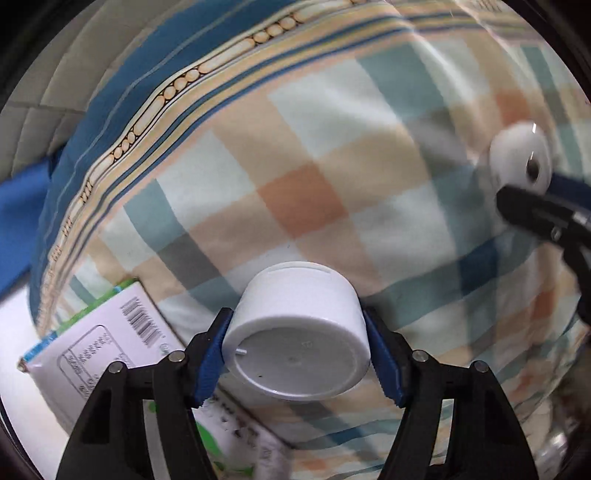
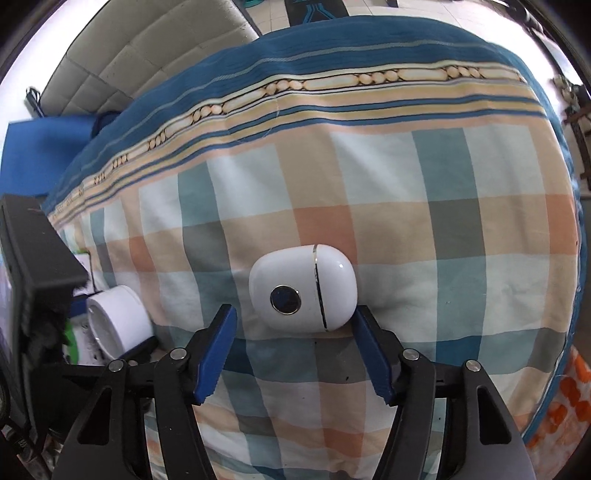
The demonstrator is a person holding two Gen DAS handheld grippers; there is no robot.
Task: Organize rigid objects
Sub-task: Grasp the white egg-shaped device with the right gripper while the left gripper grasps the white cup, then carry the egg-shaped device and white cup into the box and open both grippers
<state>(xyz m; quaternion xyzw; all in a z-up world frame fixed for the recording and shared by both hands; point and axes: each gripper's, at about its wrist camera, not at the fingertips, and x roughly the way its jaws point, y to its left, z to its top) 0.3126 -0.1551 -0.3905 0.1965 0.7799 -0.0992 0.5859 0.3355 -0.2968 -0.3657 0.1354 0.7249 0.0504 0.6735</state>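
The task looked to be at an early or middle stage. The left hand-held gripper (image 1: 297, 354) had its blue pads (image 1: 384, 360) pressed on either side of a squat white plastic cylinder with a recessed flat end (image 1: 295, 332), so that piece seemed already clamped, just above or touching the bed (image 1: 280, 155). The right hand-held gripper (image 2: 295, 354) stood with its jaws apart around a glossy white rounded capsule-shaped case with a dark round button and a thin metallic seam (image 2: 303, 288); the right pad (image 2: 373, 354) was at the case's edge, while the left pad stood clear, so no firm grip showed there. Whether the case was lifted or lying on the fabric could not be told. A white and green printed carton with a barcode (image 1: 110, 343) lay untouched beside the cylinder, partly under it in view. No tidy destination for the objects was visible, so the sorting itself appeared still to be done.

The surface was a bed covered in checked cloth of orange, teal, grey and cream squares, with a blue striped border. Beyond it stood a quilted cream headboard (image 2: 147, 48) and a tiled floor (image 2: 266, 11).
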